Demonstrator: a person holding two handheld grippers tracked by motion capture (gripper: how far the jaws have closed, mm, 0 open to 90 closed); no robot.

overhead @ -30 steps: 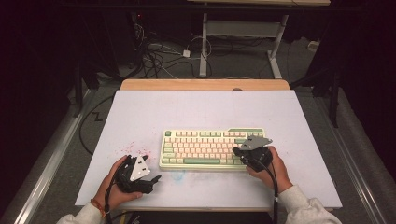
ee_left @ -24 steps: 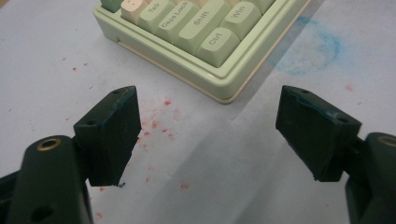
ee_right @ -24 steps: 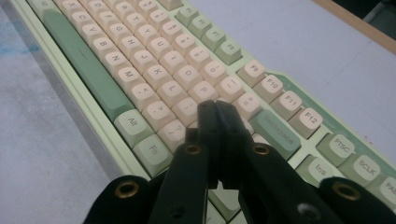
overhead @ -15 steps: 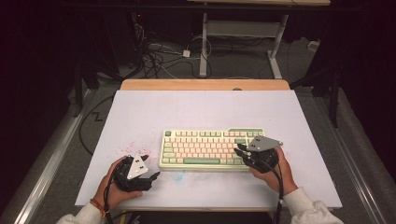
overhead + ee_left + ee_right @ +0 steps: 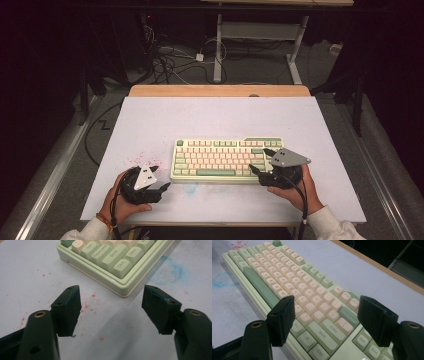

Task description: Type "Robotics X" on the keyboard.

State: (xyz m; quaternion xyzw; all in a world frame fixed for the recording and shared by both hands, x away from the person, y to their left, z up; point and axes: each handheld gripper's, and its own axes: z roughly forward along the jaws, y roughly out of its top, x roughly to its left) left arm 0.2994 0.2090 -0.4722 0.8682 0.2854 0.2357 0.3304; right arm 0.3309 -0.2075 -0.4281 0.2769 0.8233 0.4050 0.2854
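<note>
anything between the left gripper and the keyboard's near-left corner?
Nothing visible. The left gripper has open jaws, which have just been closing a little, with bare, red-speckled table running up to the keyboard corner by the Ctrl key. Nothing sits between the jaws.

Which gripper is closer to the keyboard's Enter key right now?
Right. The right gripper hovers over the keyboard's right end, with the Enter key between its open jaws. The left gripper sits off the keyboard's left front corner, over the table.

Pale green keyboard (image 5: 227,160) with cream and green keys, lying flat near the front middle of the white table (image 5: 215,120)
</note>
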